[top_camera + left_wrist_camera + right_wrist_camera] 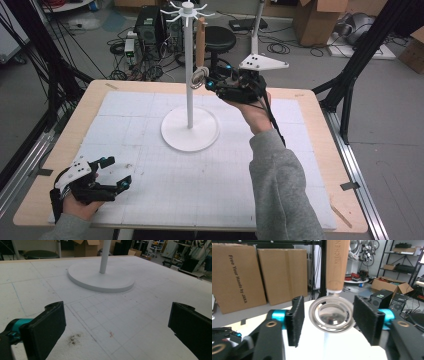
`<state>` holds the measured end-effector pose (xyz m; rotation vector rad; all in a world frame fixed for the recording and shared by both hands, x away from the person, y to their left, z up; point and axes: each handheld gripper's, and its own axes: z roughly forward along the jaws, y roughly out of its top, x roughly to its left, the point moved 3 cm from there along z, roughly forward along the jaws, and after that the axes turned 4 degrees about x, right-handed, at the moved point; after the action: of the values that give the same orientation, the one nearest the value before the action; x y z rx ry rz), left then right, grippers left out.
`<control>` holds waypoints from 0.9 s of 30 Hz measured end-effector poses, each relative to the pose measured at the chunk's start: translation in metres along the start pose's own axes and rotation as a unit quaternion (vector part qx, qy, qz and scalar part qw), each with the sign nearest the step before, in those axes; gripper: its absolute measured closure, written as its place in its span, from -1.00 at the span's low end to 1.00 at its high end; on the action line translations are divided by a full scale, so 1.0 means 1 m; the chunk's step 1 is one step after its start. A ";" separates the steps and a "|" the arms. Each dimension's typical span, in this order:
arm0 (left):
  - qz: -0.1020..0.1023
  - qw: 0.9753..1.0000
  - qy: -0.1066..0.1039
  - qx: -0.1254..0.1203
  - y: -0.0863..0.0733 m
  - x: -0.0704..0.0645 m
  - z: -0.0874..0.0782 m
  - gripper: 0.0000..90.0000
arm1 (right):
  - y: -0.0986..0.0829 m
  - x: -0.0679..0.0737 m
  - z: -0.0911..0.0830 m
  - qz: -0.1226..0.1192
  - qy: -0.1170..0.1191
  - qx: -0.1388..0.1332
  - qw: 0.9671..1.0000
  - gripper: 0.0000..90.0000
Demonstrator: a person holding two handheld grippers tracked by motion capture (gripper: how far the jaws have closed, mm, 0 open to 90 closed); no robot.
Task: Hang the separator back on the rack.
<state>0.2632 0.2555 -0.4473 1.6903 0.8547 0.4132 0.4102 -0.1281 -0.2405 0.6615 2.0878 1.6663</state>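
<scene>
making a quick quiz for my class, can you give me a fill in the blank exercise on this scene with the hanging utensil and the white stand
1. The wooden-handled utensil with a round metal head hangs from the white stand's ____.
2. The right gripper has its jaws open on either side of the utensil's metal ____.
3. The left gripper is held with its jaws ____, low over the white gridded mat.
4. The stand's pole rises from a flat ____ base.

Missing words: top hooks; head; open; round

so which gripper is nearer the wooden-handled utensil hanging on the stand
Right. The right gripper is raised at the utensil, its open jaws on either side of the round metal head. The left gripper sits open, low by the table's near left corner, far from it.
</scene>
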 end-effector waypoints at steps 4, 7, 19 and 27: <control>0.002 1.000 0.000 0.000 0.000 0.000 0.000 -0.96 | -0.011 0.001 -0.005 -0.009 0.008 0.006 1.000 -0.39; 0.002 1.000 0.000 0.002 0.000 -0.001 0.002 -0.96 | -0.021 0.002 -0.010 -0.011 0.019 0.007 1.000 -0.51; 0.003 1.000 -0.001 0.000 0.000 -0.001 0.002 -0.96 | -0.059 0.004 -0.031 -0.011 0.024 0.003 1.000 -0.82; 0.004 1.000 -0.006 0.000 0.001 -0.004 0.004 -0.96 | -0.091 0.004 -0.050 -0.005 0.015 0.006 1.000 -0.98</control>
<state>0.2633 0.2500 -0.4467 1.6957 0.8391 0.4076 0.3675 -0.1817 -0.3188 0.6326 2.1199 1.6713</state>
